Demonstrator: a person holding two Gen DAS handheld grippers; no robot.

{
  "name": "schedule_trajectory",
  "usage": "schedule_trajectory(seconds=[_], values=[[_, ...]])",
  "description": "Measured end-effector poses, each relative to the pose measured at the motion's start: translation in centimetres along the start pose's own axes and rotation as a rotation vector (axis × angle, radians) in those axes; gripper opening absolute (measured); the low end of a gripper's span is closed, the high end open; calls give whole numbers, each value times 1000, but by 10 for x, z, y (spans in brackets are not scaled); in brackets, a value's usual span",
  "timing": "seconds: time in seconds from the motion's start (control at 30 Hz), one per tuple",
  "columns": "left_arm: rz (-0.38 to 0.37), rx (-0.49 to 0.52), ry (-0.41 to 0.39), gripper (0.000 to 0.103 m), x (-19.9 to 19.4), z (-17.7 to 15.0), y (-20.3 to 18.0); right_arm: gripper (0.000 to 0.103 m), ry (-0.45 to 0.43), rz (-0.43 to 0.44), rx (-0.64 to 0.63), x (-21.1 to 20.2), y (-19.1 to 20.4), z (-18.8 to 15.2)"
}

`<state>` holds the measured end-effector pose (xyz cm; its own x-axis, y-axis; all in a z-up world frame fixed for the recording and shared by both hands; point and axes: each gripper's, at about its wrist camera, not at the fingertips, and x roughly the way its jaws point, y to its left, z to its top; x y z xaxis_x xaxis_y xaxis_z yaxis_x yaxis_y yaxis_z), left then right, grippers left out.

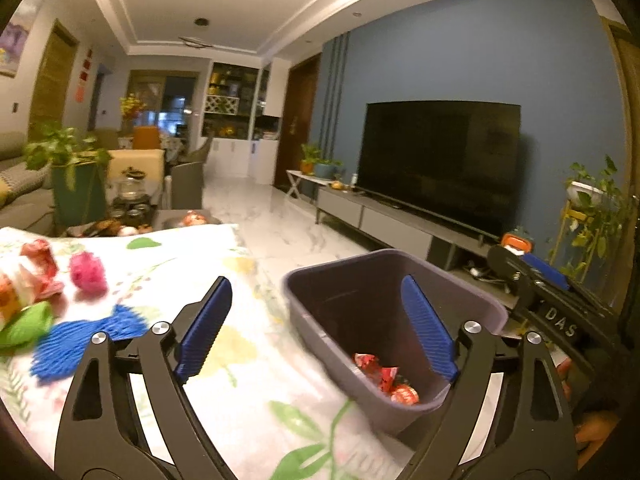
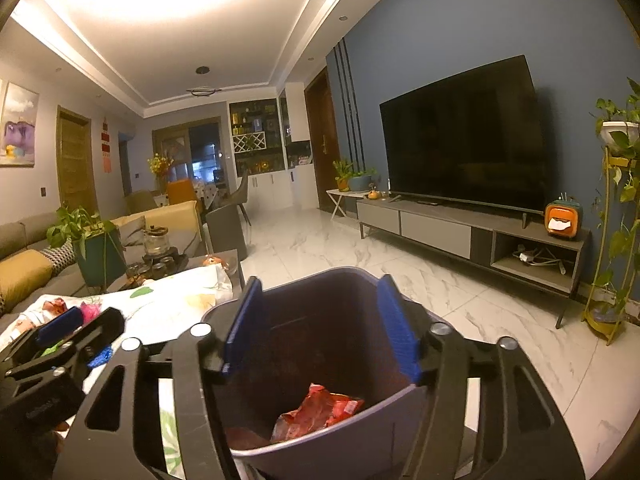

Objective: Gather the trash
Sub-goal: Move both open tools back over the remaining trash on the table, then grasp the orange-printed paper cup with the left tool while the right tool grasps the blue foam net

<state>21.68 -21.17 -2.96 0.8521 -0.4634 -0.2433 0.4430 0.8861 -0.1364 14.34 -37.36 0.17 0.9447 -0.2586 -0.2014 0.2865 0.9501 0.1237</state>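
Hovering spread wide and empty, the left gripper [image 1: 316, 324] is nearer the leftover wrappers [image 1: 38, 270] lying to its left on the floral tablecloth [image 1: 248, 360], while the right gripper [image 2: 320, 324], equally wide and empty, hangs over the grey bin [image 2: 340, 280] at the table edge.

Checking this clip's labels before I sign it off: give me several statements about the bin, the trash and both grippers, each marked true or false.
1. The bin already holds red wrappers. True.
2. The left gripper grips a wrapper. False: its fingers are apart with nothing between them.
3. Trash remains on the floral tablecloth. True: a pink crumpled piece and red wrappers lie there.
4. The right gripper is shut. False: it is open, above the bin.
5. The television is showing a programme. False: its screen is dark.
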Motion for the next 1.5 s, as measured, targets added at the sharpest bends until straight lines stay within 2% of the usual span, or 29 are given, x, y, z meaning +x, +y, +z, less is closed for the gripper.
schedule_trajectory(seconds=[0.1, 0.43, 0.6, 0.87, 1.13, 1.27, 1.5], values=[[62, -16, -12, 90, -16, -5, 17, 67, 2, 2, -4, -6, 4, -4], [277, -80, -29, 90, -64, -16, 79, 69, 36, 59, -9, -15, 38, -20], [349, -133, -22, 90, -86, -19, 115, 69, 52, 110, -21, -20, 67, -28], [457, -150, -26, 90, -122, -24, 172, 69, 77, 203, -50, -22, 120, -40], [472, -179, -3, 90, -133, -27, 231, 69, 110, 273, -75, -13, 170, -49], [476, -191, 7, 90, -131, -26, 249, 69, 119, 292, -88, -4, 194, -52], [433, -193, 49, 90, -107, -19, 273, 69, 133, 308, -105, 13, 221, -51]])
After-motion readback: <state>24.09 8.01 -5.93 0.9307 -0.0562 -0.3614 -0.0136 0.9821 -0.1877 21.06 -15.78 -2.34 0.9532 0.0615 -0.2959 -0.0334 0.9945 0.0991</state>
